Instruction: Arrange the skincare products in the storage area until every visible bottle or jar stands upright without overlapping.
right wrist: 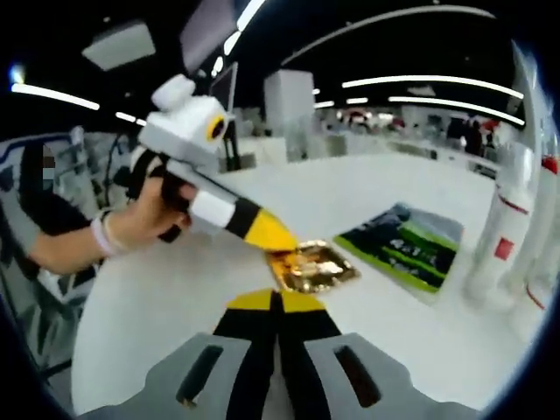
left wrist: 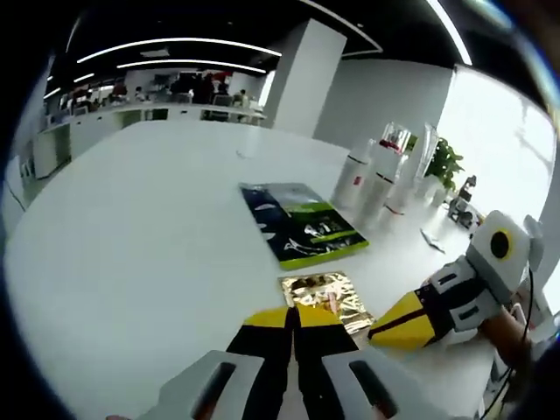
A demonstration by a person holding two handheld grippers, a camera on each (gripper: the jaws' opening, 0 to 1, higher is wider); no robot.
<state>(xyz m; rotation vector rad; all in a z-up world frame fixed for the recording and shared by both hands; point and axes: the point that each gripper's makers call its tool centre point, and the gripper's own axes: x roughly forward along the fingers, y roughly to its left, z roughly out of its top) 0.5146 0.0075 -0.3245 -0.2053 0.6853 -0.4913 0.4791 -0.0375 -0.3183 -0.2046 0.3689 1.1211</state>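
The tall white cylindrical bottles with red labels stand upright in a tight cluster at about two o'clock in the left gripper view, some with clear caps, and their bases look close enough that I cannot tell whether they touch; the same white bottles rise along the three o'clock edge of the right gripper view. They already stand as the task wants, which is likely why neither tool is on them. Nearer the tools lie two flat things: a dark blue and lime green glossy sachet, lying face up just beside the bottles, and a crinkled gold foil packet lying flat near the centre, toward five o'clock. Both rest on the broad white table. The left gripper, with its yellow-and-black tips, shows its jaws pressed together on nothing, tips resting just short of the gold packet. The right gripper comes in from four o'clock in that view, its yellow tip pointed at the packet's edge; in the right gripper view its own jaws are likewise closed and empty, while the left tool is held in a person's hand at nine o'clock with its tip touching or nearly touching the gold foil packet. I judge both tools converge here to deal with the flat packet next.
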